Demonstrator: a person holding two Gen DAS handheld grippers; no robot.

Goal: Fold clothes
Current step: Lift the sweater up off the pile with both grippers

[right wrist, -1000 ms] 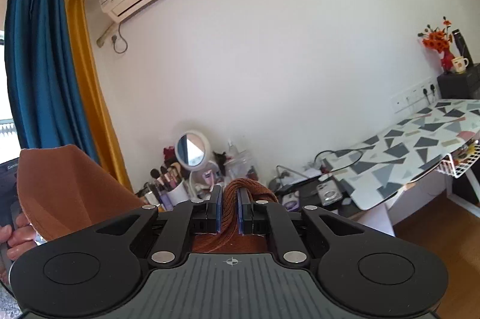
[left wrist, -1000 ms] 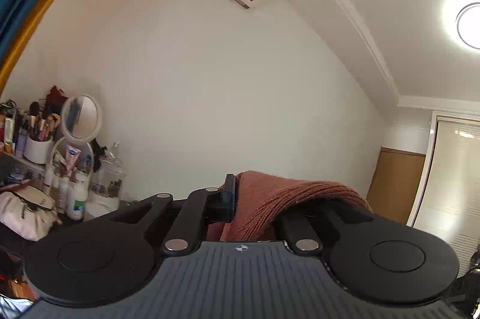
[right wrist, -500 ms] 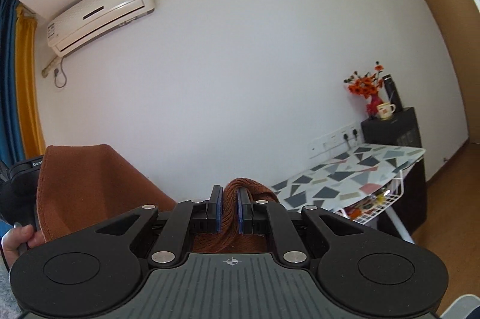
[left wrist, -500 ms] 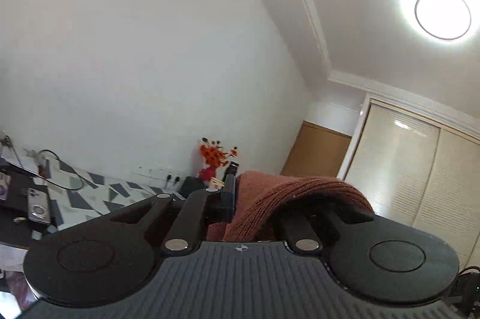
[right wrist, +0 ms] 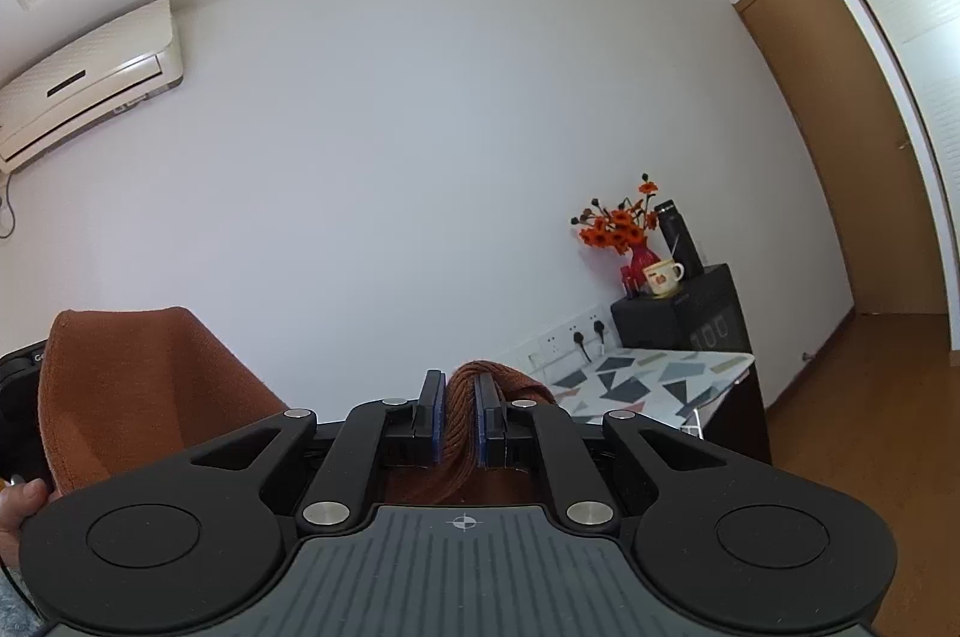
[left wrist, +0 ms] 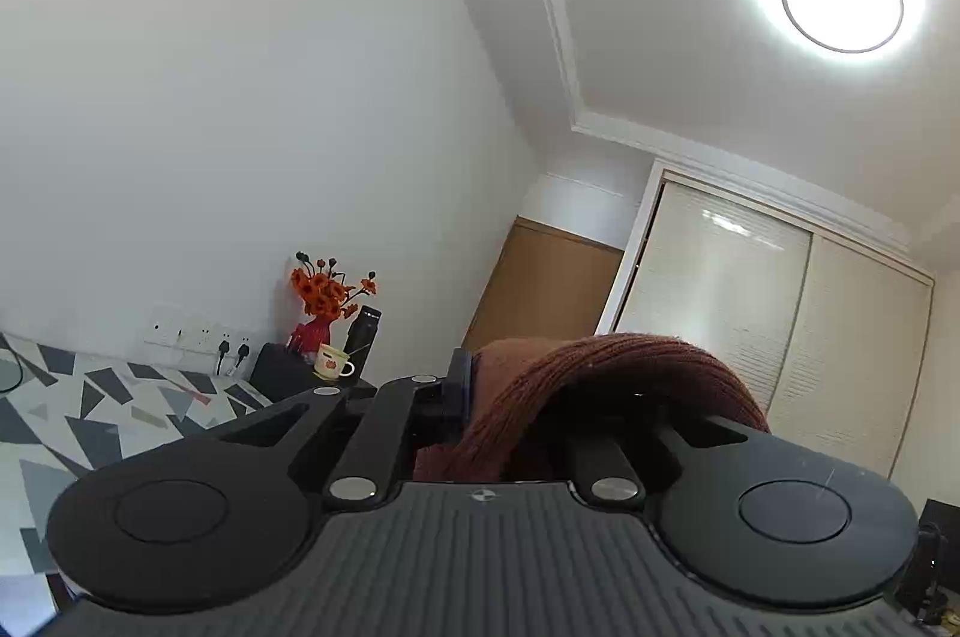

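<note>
Tilting both your hand-held grippers up toward the ceiling, left hand-held gripper (left wrist: 510,397) clamped on rust knit garment (left wrist: 600,367), right hand-held gripper (right wrist: 459,418) pinching its bunched edge.

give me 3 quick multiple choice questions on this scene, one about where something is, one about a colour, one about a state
1. Where does the mug stand?
A. on the black cabinet, beside the vase of orange flowers
B. on the floor
C. on the air conditioner

2. What colour is the knit garment?
A. blue
B. rust brown
C. white

3. What is the right gripper doing?
A. open and empty
B. shut on a mug
C. shut on a bunched fold of the garment

Answers:
1 A, the mug sits on the cabinet top next to the red vase.
2 B, both views show rust-brown cloth.
3 C, ribbed cloth is pinched between the blue pads.
</note>
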